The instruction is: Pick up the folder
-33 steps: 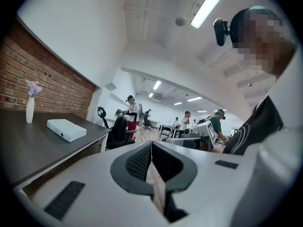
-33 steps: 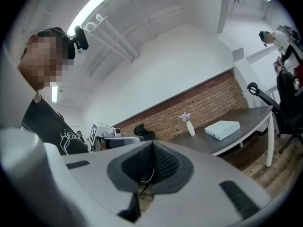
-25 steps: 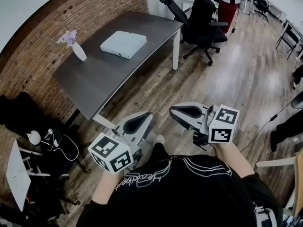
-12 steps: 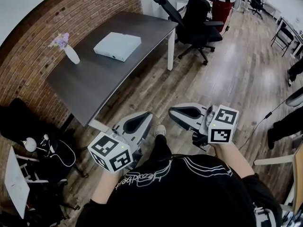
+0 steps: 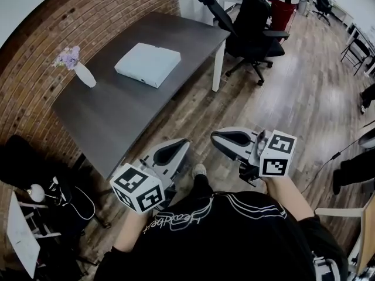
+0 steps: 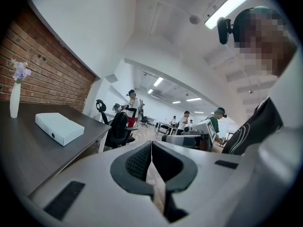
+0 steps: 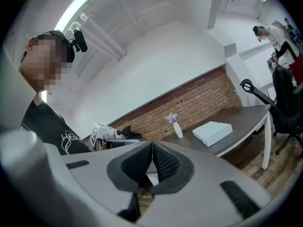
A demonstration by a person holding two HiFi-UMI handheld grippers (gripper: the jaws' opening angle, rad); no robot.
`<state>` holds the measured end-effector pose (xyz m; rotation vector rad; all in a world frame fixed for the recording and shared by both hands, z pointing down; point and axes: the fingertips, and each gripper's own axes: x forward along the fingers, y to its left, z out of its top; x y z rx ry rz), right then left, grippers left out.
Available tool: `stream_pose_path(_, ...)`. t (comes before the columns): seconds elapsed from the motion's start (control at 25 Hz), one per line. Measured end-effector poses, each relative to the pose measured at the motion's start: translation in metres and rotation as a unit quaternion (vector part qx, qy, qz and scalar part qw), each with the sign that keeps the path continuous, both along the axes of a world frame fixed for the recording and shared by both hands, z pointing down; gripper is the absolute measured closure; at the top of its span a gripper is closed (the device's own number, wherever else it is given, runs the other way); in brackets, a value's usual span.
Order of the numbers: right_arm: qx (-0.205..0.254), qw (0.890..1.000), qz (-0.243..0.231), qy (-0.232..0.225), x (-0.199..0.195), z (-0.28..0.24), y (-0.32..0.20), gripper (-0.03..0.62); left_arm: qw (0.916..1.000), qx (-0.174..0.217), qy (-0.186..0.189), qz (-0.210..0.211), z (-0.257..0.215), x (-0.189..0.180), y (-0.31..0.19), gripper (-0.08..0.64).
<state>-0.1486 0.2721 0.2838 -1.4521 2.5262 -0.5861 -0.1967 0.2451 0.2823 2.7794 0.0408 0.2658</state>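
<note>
**Brick wall (image 5: 35, 51) and desk ahead: left gripper (image 5: 177, 147) and right gripper (image 5: 227, 137) both closed and empty, folder (image 5: 147, 64) not yet reached**

Each gripper's own view shows its ribbed pads pressed flat together with nothing between them. The two grippers are held side by side in front of the person's chest. They hang above the wooden floor (image 5: 293, 98), well apart from the table (image 5: 105, 116).

The folder, pale and boxy, lies flat on the dark table top toward the far end. It sits about midway between the wall edge and the open long edge. A vase (image 5: 84, 74) of purple flowers stands near the wall edge, apart from the folder.

Judged from this, the step in hand is the approach and no grasp has begun. The next move calls for closing the gap to the table's open long edge and parting the jaws. One gripper would then need to come in low and level at a side of the folder, since it lies flat with nothing under it to hook. The second gripper may be needed to steady it.

Bare floor lies along the open long edge, so that side gives free room. A black office chair (image 5: 252, 22) stands beyond the far corner. Dark clutter (image 5: 41, 180) crowds the near end by the wall, so an approach from there looks poor.
</note>
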Motion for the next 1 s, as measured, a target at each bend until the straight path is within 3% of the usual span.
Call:
stream_pose_path(0.16,-0.007,1.000,-0.003,-0.017,0.033,0.000,-0.067,0.595,1.0000,-0.003,-0.003,-0.005,-0.001,0.031,-0.070,0.554)
stream_pose_path(0.6,-0.025,1.000,-0.013,-0.010,0.119,0.001,-0.238,0.594,0.9982,-0.039,0.019,-0.041,0.005,0.106,-0.254,0.552)
stream_pose_path(0.8,-0.023,0.999,-0.013,-0.017,0.144,0.009,-0.267,0.594,0.9989,-0.022,0.012,-0.039,0.013,0.128,-0.281,0.552)
stream_pose_path(1.0,-0.028,0.999,-0.029,-0.029,0.169,0.019,-0.301,0.594,0.9966,-0.035,-0.005,-0.075,0.028,0.143,-0.319,0.551)
